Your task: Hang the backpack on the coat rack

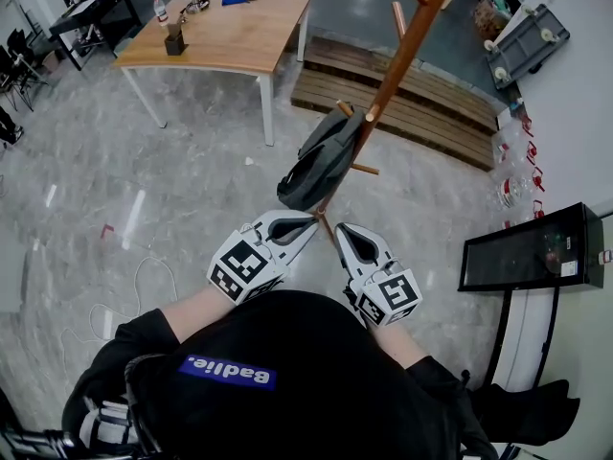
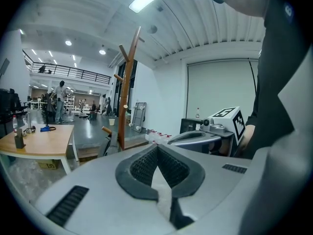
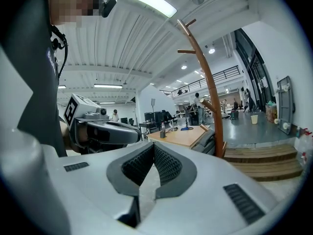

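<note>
A dark grey backpack (image 1: 321, 161) hangs from a peg of the wooden coat rack (image 1: 402, 56), against its pole. Both grippers are held close to my body, short of the rack. My left gripper (image 1: 308, 226) is shut and empty, just below the bag. To its right, my right gripper (image 1: 341, 232) is also shut, with nothing in it. In the left gripper view the rack (image 2: 126, 89) stands ahead and the backpack (image 2: 111, 143) shows low beside the pole. From the right gripper view, the rack (image 3: 205, 77) rises ahead with the backpack (image 3: 210, 142) at its foot.
A wooden table (image 1: 225, 32) with a bottle and small items stands at the back left. Behind the rack lies a low wooden platform (image 1: 402, 99). At the right stand a black cabinet (image 1: 532, 252) and a flat trolley (image 1: 527, 41). Cables (image 1: 144, 276) lie on the grey floor.
</note>
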A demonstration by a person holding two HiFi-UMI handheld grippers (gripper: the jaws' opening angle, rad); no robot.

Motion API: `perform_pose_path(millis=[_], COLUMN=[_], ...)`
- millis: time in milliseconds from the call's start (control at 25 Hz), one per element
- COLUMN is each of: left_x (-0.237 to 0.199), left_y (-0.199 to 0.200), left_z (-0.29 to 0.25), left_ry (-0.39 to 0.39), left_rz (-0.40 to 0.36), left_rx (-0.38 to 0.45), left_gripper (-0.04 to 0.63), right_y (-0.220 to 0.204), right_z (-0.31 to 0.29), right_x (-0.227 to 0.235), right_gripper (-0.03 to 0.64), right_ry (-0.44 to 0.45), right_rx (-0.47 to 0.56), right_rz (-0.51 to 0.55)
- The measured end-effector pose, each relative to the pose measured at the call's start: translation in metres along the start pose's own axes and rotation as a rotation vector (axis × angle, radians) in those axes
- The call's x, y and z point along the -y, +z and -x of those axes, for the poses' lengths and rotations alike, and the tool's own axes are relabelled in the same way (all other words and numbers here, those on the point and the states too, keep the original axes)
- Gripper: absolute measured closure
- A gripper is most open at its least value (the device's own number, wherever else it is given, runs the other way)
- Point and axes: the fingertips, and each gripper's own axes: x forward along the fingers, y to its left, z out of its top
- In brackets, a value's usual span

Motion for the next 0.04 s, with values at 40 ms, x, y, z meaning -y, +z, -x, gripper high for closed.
perform_pose_path(millis=[40], left_x=[0.0002], left_y=[-0.0002], left_z=[0.0004], left_ry=[0.0], left_rz=[0.0], left_rx=[-0.001], left_gripper=[0.586], right_y=[0.0004], right_z=[-0.0002], right_x=[-0.0006], right_gripper=[0.609], right_ry=[0.003], right_rx=[0.0], right_rz=[0.002])
